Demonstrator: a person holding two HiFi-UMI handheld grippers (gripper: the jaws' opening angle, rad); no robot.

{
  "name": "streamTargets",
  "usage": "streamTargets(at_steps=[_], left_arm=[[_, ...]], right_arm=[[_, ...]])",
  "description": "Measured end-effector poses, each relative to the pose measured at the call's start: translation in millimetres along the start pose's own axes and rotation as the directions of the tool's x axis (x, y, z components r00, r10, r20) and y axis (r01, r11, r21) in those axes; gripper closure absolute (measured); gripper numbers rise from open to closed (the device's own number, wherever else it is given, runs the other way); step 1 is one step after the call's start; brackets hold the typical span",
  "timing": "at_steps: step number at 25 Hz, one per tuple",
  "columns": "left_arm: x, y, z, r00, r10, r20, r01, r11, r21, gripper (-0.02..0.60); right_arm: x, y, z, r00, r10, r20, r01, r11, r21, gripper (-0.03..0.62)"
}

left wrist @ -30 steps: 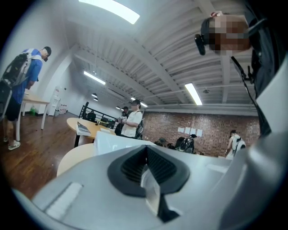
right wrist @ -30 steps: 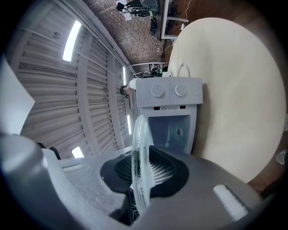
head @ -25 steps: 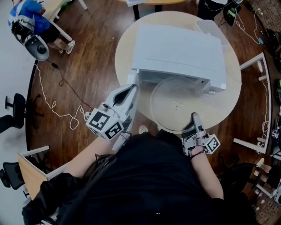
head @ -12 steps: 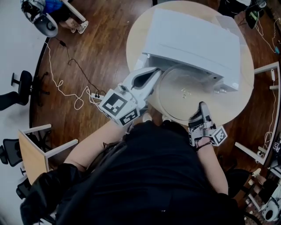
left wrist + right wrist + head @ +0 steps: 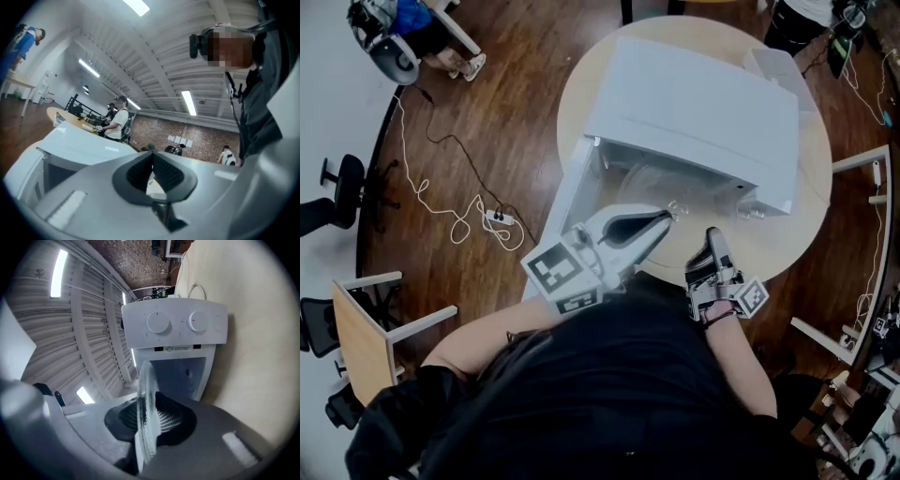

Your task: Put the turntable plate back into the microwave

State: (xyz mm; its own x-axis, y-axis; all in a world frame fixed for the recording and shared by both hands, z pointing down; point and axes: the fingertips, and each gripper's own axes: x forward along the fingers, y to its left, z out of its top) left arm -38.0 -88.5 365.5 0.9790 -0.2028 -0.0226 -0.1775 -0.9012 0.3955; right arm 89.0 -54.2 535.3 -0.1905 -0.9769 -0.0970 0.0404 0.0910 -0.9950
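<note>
The glass turntable plate lies level, its far part inside the open microwave on the round desk. The right gripper has its fingers clamped on the plate's near rim. On the left, the left gripper hangs over the near edge, fingers together, empty.

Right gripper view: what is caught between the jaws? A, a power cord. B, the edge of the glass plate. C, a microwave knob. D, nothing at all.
B: the right gripper is closed on the ribbed edge of the glass plate, which runs up between its two dark pads toward the open microwave.
</note>
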Motion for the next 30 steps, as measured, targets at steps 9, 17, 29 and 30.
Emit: streamTargets(at_steps=[9, 17, 29, 30], left_arm=[[-34.3, -48.5, 123.3, 0.982, -0.055, 0.181, 0.061, 0.998, -0.029, 0.577], [-46.0, -18.8, 116.3, 0.985, 0.142, 0.1, -0.166, 0.943, 0.29, 0.577], [-57.8, 27.4, 111.8, 0.965, 0.248, 0.09, -0.264, 0.908, 0.326, 0.577], [-58.2, 28.5, 111.5, 0.964, 0.252, 0.087, -0.266, 0.906, 0.329, 0.577]], right_arm=[[5.2, -11.8, 2.7, 1.0, 0.0, -0.007, 0.0, 1.0, 0.015, 0.549], [10.6, -22.9, -0.7, 1.0, -0.009, -0.006, 0.009, 1.0, 0.019, 0.549], [30.5, -32.4, -3.7, 1.0, -0.028, 0.002, 0.028, 1.0, 0.008, 0.548], [31.4, -31.7, -4.4, 1.0, -0.028, 0.005, 0.028, 1.0, 0.011, 0.548]])
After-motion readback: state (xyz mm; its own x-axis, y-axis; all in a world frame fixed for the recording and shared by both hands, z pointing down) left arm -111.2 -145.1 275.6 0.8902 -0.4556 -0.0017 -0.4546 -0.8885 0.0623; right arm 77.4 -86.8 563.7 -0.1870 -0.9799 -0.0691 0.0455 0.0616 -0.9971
